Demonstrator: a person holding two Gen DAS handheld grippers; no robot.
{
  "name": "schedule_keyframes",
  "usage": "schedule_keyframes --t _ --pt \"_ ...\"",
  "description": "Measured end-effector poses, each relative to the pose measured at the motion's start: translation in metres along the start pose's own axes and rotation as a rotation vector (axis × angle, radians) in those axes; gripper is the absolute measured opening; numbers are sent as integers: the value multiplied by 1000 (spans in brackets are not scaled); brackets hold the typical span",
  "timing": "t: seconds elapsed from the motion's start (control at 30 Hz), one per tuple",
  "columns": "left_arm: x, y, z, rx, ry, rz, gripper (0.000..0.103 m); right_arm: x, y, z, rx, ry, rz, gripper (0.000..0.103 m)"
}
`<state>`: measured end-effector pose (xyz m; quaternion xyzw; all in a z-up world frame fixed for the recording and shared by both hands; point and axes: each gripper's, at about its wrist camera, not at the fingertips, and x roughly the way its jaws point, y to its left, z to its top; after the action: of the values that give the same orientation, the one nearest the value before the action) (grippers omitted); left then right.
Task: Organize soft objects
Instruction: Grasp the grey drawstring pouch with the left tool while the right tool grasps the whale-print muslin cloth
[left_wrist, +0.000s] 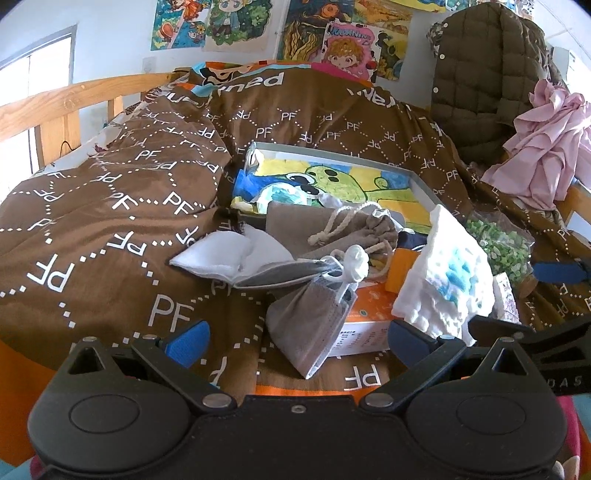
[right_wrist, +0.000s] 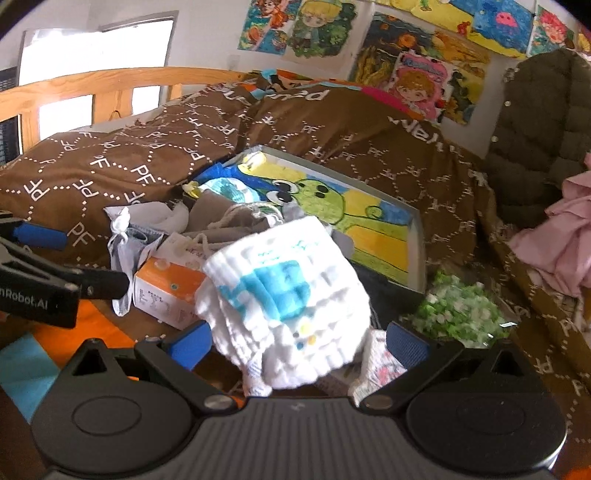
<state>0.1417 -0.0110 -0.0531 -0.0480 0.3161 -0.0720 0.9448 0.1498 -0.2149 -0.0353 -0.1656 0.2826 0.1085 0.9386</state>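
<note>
Soft objects (left_wrist: 325, 236), brown duvet (left_wrist: 110, 206), wall drawings (left_wrist: 236, 22)

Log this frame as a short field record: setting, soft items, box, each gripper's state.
setting: bed with brown quilt
soft items: white cloth, grey drawstring pouch, grey face mask, white pad
box: open box with a cartoon drawing inside, lying on the quilt
left gripper: open, empty, mask in front of it
right gripper: open; white cloth between the fingers, hold unclear
</note>
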Motion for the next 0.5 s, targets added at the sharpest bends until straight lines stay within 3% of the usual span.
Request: schedule_keyframes --t 0.2,0.5 --pt "8 2 2 -4 -22 0 102 19 -2 1 -44 3 59 103" --pt "19 1 5 -16 -46 -43 91 40 -1 2 -59 30 100 102"
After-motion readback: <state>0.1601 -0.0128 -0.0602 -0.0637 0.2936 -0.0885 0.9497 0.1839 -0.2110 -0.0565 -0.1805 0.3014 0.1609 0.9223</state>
